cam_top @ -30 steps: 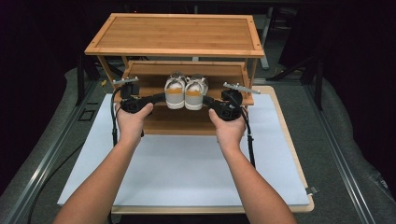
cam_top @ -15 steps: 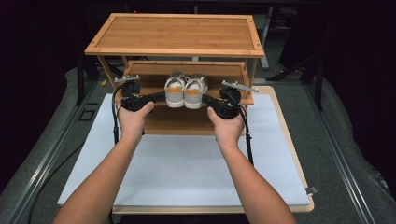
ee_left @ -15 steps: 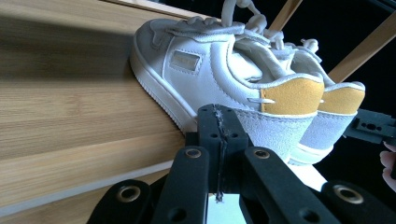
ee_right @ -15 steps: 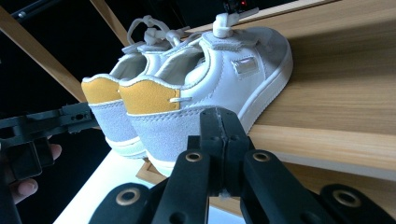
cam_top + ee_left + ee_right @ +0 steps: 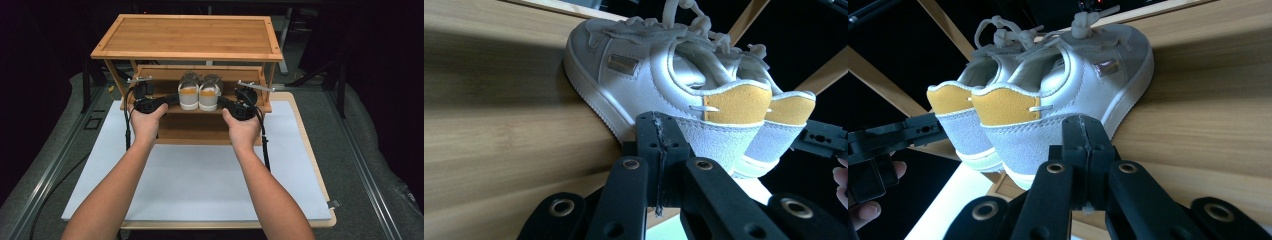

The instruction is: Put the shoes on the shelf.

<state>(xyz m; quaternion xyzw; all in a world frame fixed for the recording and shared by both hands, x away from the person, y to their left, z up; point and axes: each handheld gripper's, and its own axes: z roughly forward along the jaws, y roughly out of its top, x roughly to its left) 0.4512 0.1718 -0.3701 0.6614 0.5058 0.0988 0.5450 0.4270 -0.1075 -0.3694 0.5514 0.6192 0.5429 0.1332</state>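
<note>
A pair of white shoes with yellow heel tabs stands on the middle shelf of a wooden rack (image 5: pixel 186 36), heels toward me. My left gripper (image 5: pixel 171 100) is shut, and its tips rest against the outer side of the left shoe (image 5: pixel 188 95) near the heel. My right gripper (image 5: pixel 223 103) is shut too, tips against the outer side of the right shoe (image 5: pixel 210 95). The left gripper view has the closed left gripper (image 5: pixel 658 131) at the grey heel panel of the left shoe (image 5: pixel 644 75). The right gripper view has the closed right gripper (image 5: pixel 1087 132) at the right shoe (image 5: pixel 1068 85).
The rack stands at the far end of a white mat (image 5: pixel 200 175) on a wooden board. Its top shelf overhangs the shoes and both grippers, and its side posts (image 5: pixel 116 80) stand close outside each hand. Dark floor and rails surround the board.
</note>
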